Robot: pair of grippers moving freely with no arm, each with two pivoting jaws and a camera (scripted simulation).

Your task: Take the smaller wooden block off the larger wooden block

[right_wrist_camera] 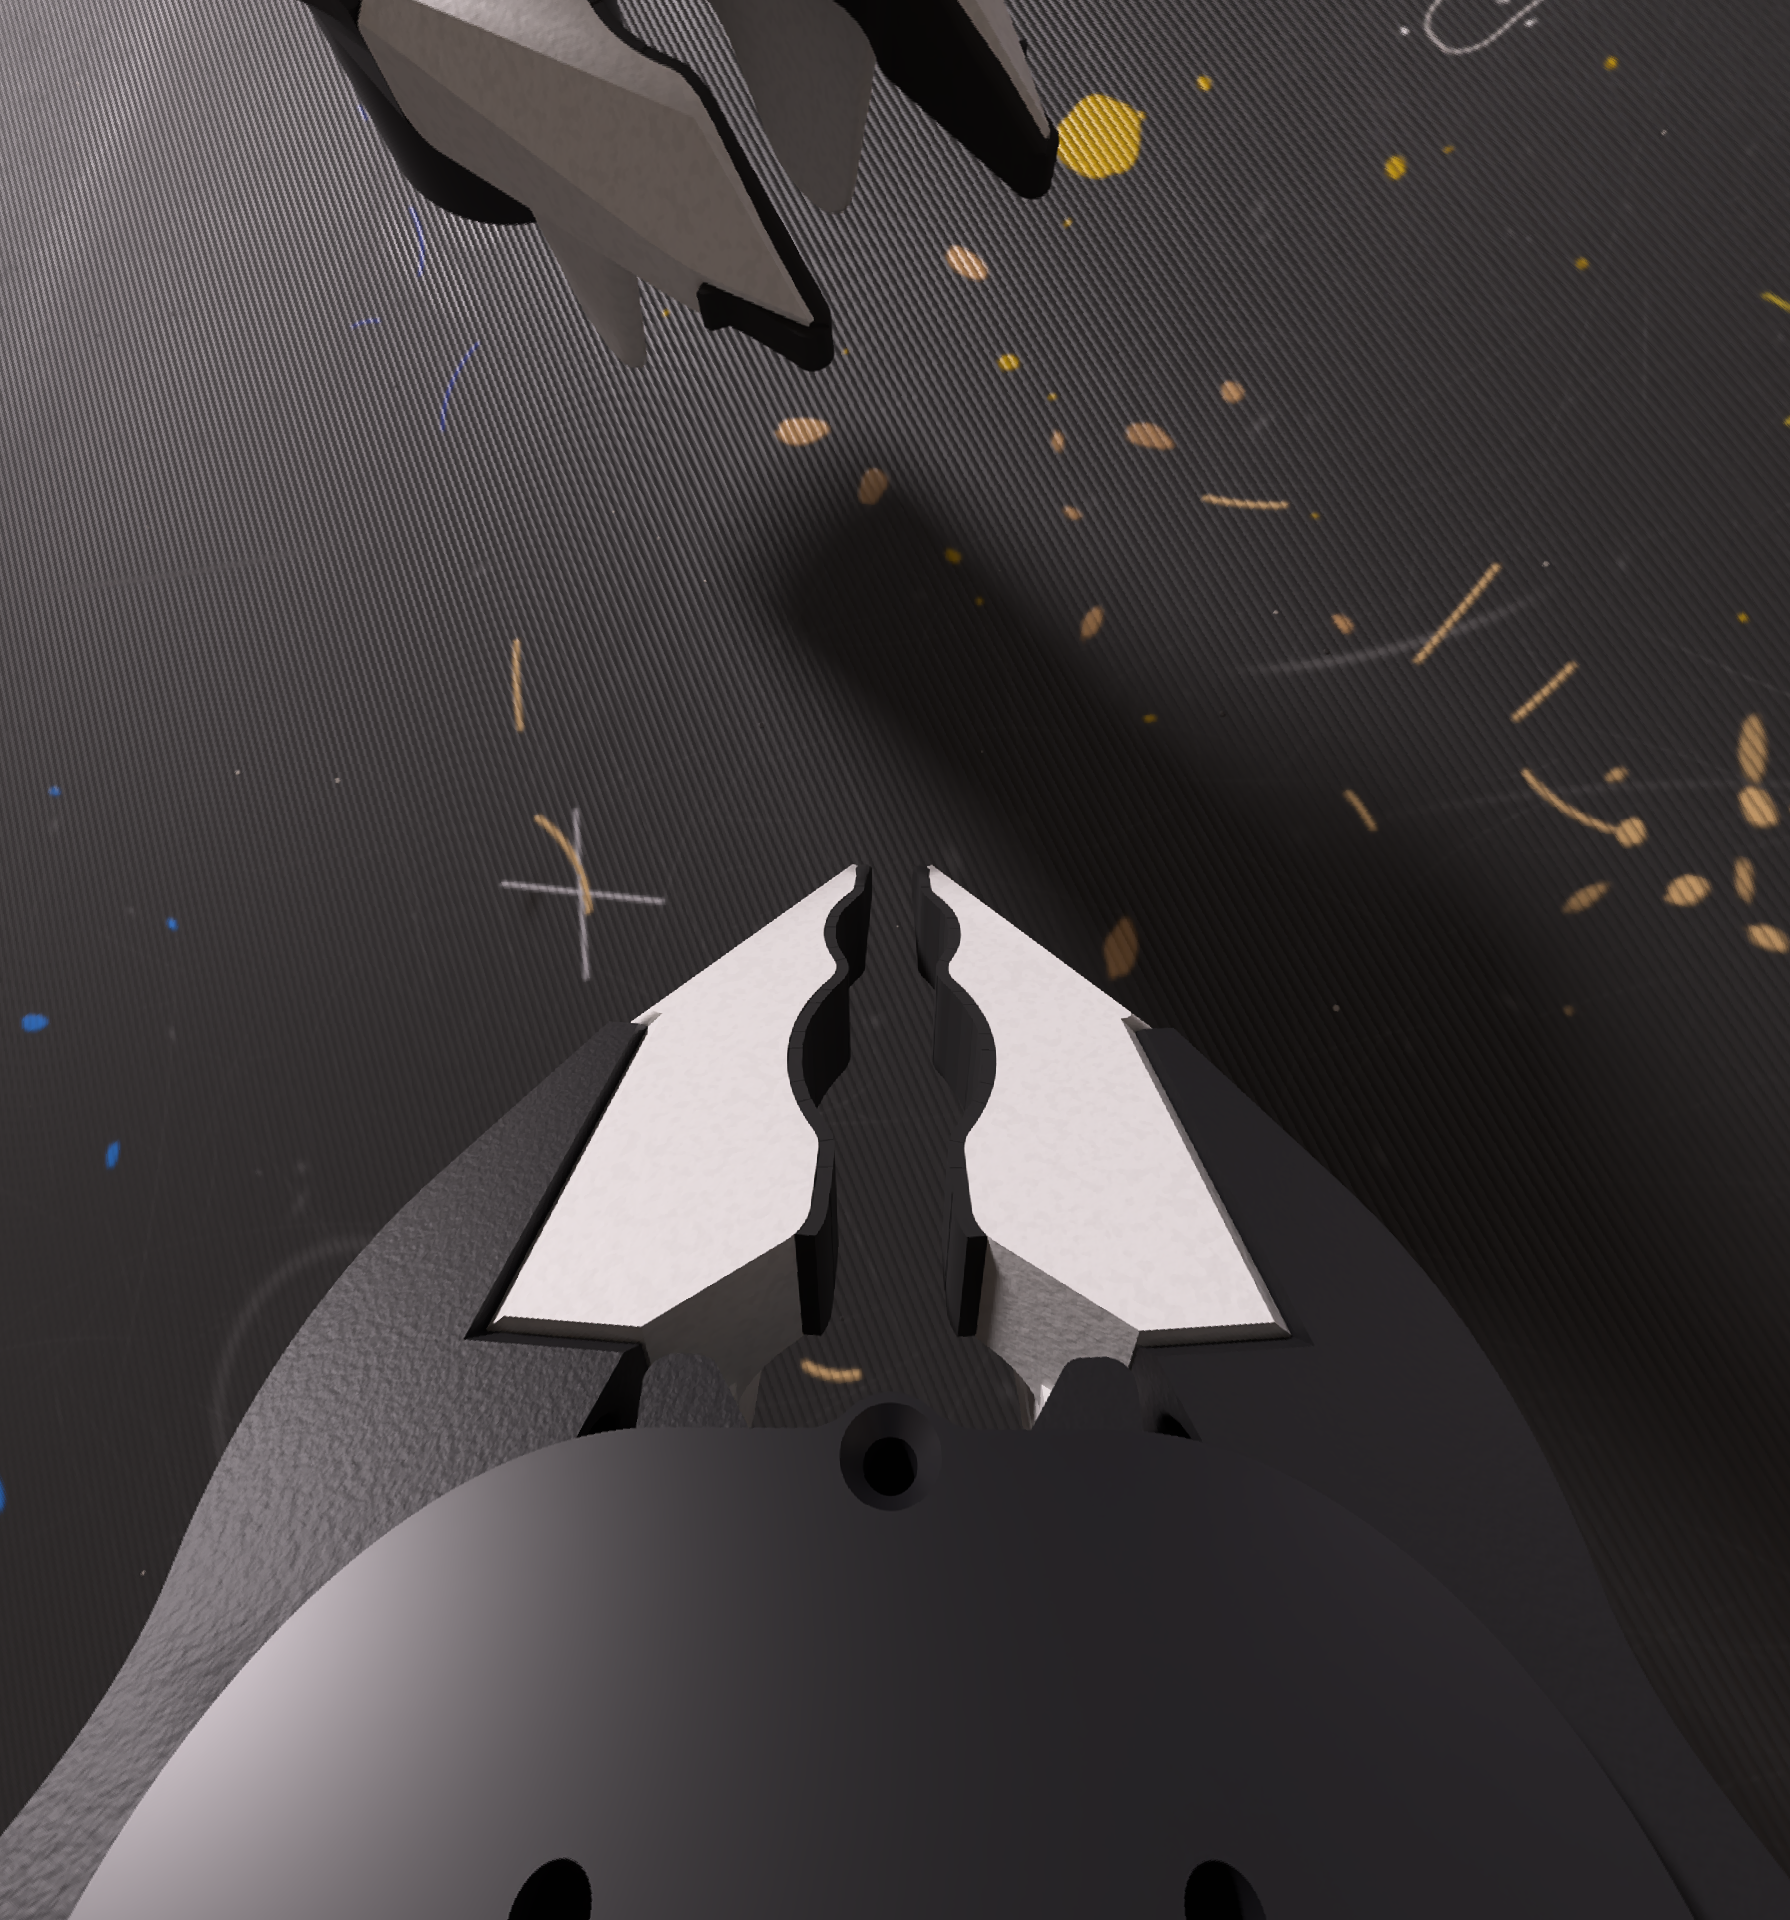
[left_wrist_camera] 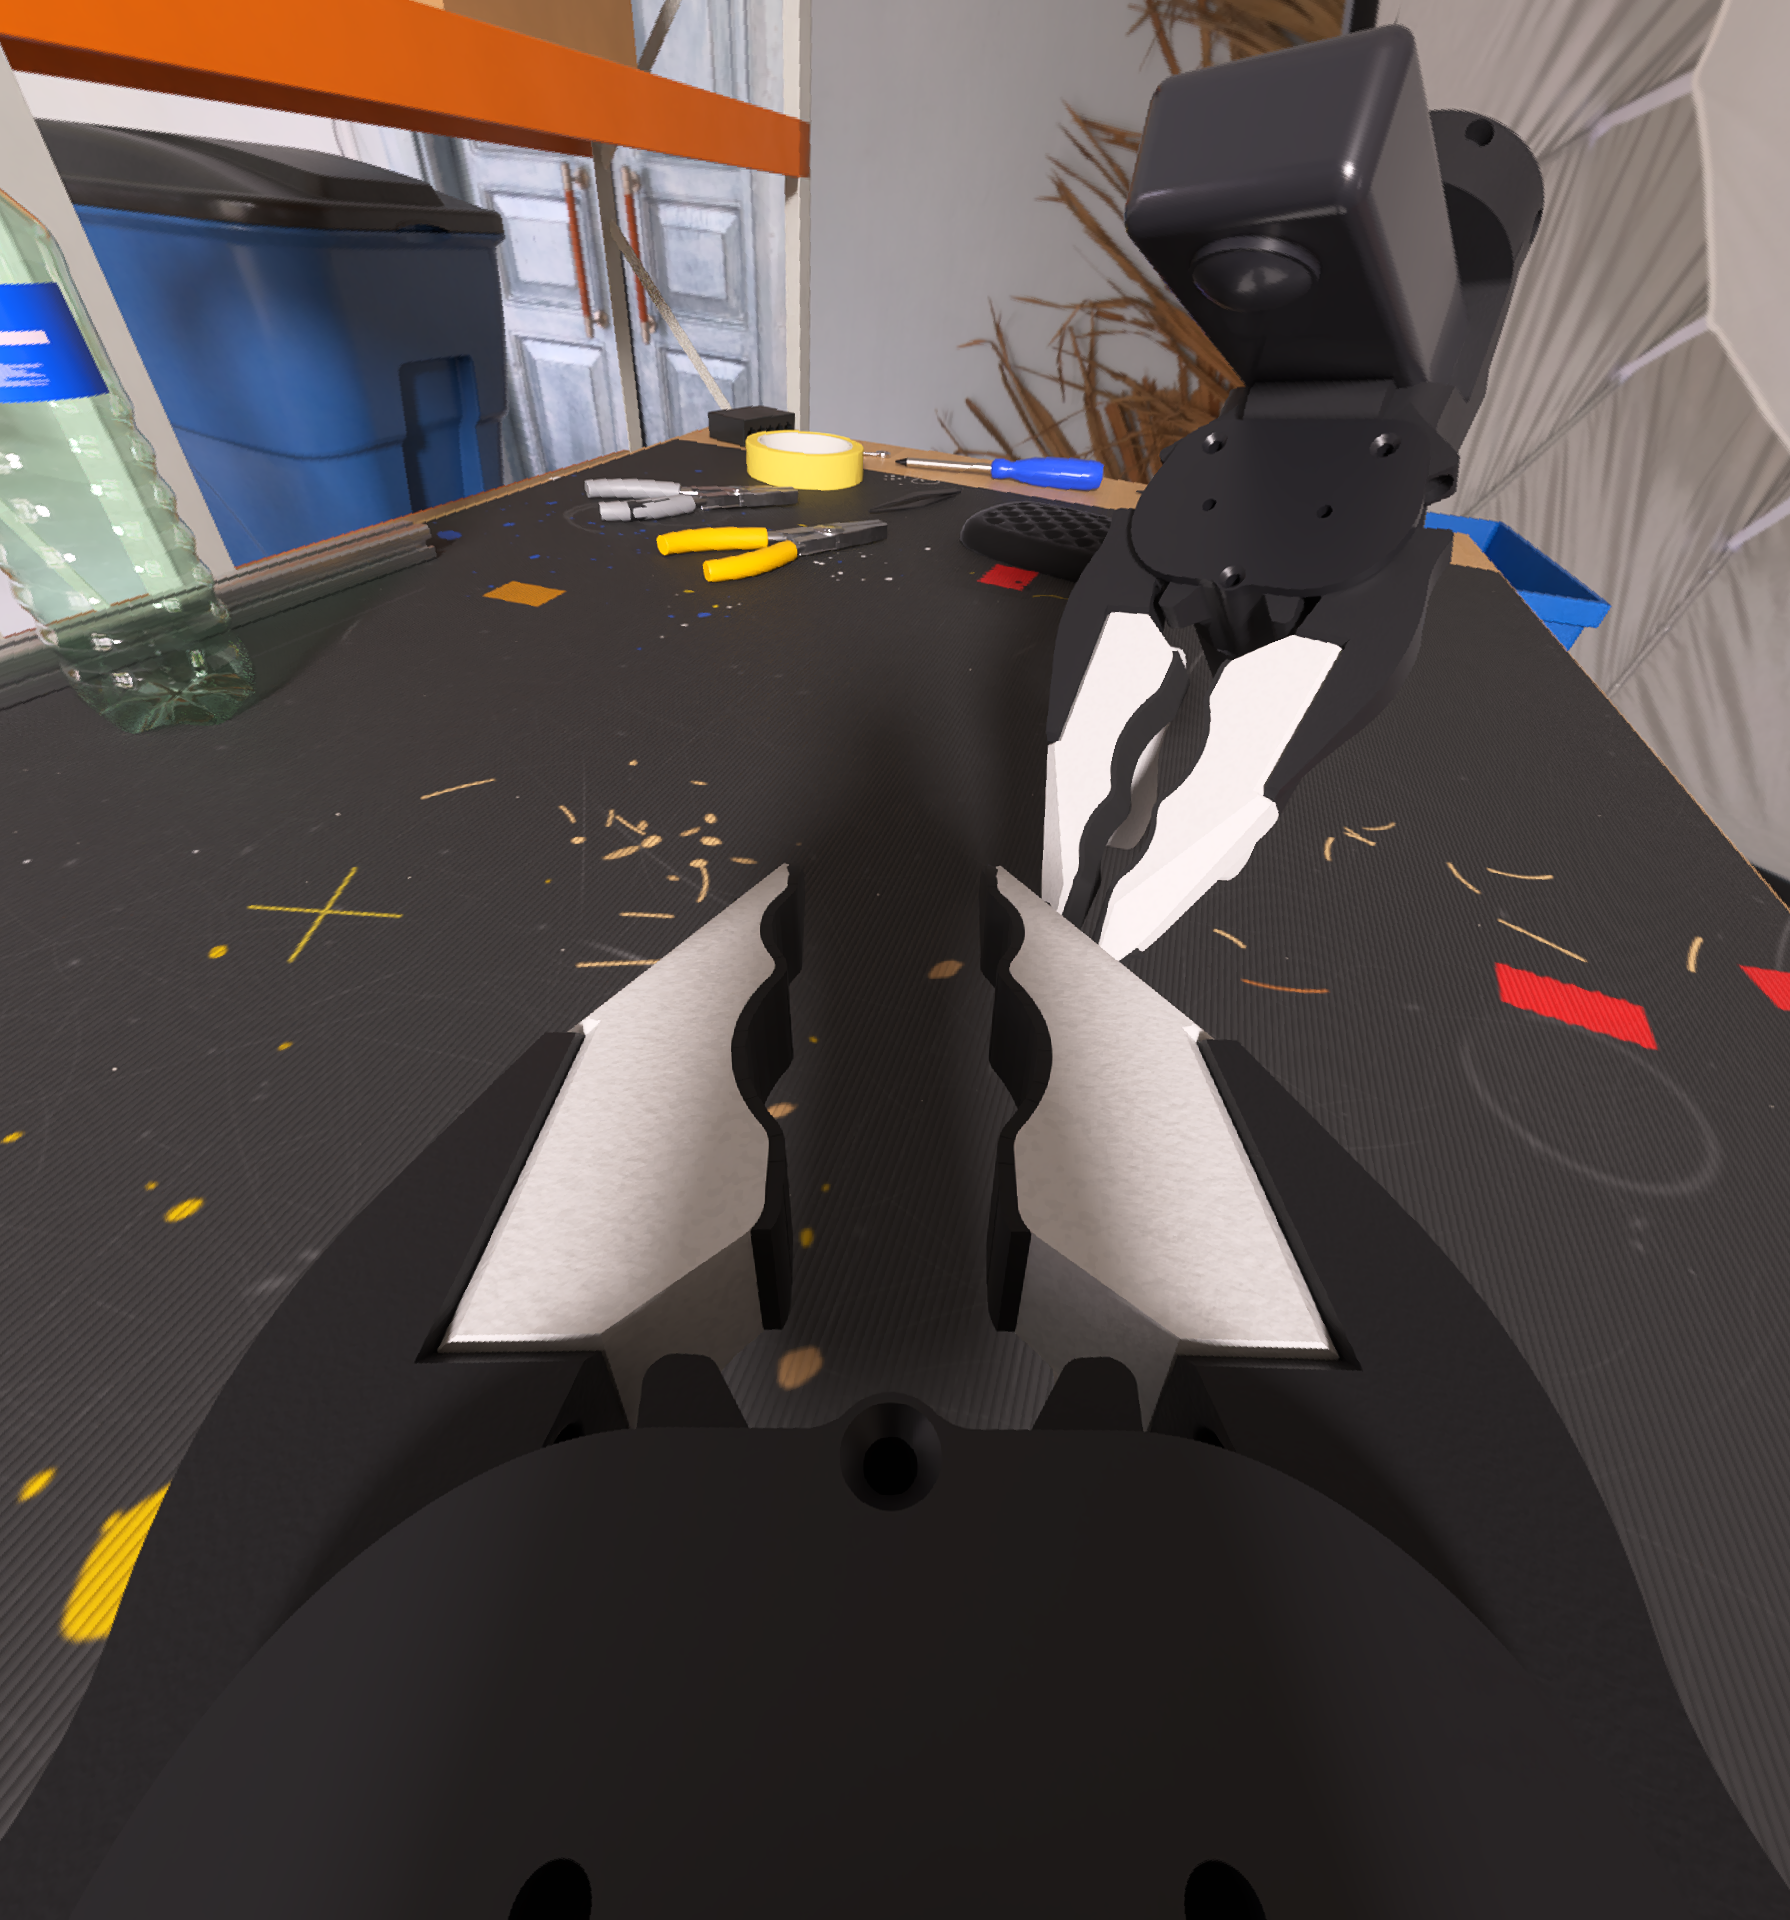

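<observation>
No wooden block shows in either view. My left gripper (left_wrist_camera: 891, 883) is open and empty, low over the dark speckled mat (left_wrist_camera: 403, 1039). My right gripper (right_wrist_camera: 893, 873) has its fingers almost together with nothing between them, also over the mat (right_wrist_camera: 351, 623). In the left wrist view the right gripper (left_wrist_camera: 1093, 925) points down at the mat just right of my left fingertips. In the right wrist view the left gripper (right_wrist_camera: 922, 260) hangs at the top, open.
A clear plastic bottle (left_wrist_camera: 91, 499) stands at the left. At the far end lie a yellow tape roll (left_wrist_camera: 804, 458), yellow-handled pliers (left_wrist_camera: 756, 549), grey-handled pliers (left_wrist_camera: 662, 499) and a blue screwdriver (left_wrist_camera: 1036, 473). A blue bin (left_wrist_camera: 299, 343) stands beyond the table's left edge.
</observation>
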